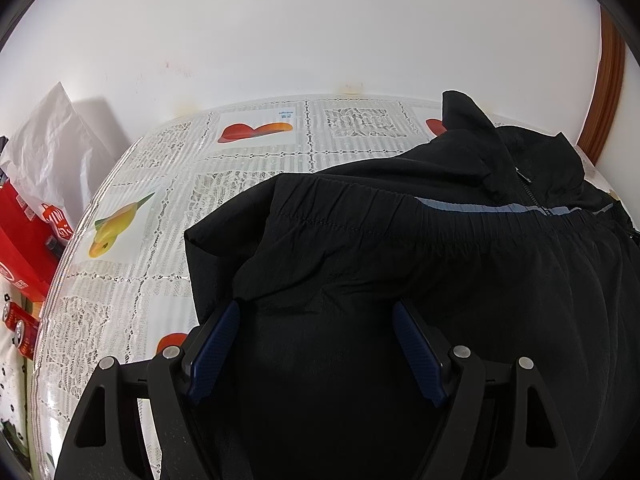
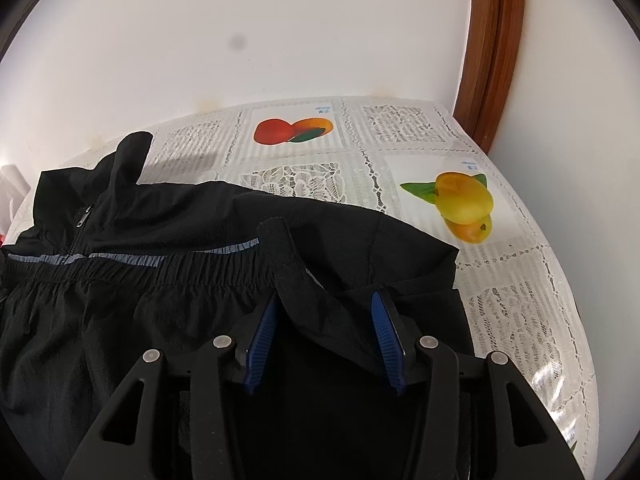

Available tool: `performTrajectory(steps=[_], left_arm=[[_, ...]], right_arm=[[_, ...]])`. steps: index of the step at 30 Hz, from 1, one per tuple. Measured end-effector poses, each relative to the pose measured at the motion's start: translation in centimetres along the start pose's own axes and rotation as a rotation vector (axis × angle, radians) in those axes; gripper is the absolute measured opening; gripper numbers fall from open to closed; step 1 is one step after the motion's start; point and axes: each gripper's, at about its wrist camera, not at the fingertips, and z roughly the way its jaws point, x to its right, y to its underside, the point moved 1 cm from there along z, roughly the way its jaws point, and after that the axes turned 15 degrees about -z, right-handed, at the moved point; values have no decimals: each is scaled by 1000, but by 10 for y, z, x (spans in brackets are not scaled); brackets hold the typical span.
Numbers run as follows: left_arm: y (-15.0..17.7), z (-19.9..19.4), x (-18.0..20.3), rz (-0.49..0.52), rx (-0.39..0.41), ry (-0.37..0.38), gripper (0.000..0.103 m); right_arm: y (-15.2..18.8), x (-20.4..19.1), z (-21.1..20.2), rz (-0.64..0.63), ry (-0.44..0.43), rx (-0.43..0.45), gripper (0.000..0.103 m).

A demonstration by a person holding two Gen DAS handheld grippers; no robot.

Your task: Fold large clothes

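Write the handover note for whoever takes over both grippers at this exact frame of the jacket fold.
Left gripper: open, jaws wide, fabric between but not pinched.
Right gripper: open, a raised fold of cloth between the blue pads, not clamped.
Black zip jacket: on the lace fruit-print tablecloth, elastic hem folded up near the collar.
Done: bottom half folded up.
Left: probably fold again and smooth.

Counter (image 1: 132, 280): covered by a lace-patterned plastic cloth printed with fruit.
Wall (image 1: 280, 32): plain white, behind the counter.
Door frame (image 2: 492, 48): brown wood, far right.
Red box (image 1: 20, 248): beside the counter's left edge.
White bag (image 1: 48, 148): crumpled, above the box.
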Motion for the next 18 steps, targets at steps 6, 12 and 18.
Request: performTrajectory(steps=[6, 12, 18], left_arm=[[0, 0, 0, 1, 1, 0, 78], [-2, -6, -1, 7, -19, 8, 80], [-5, -27, -3, -9, -37, 61, 81]], right_arm=[[4, 6, -10, 36, -19, 46, 52], [2, 7, -47, 55, 29, 112, 53], [11, -65, -110, -40, -47, 162, 56]])
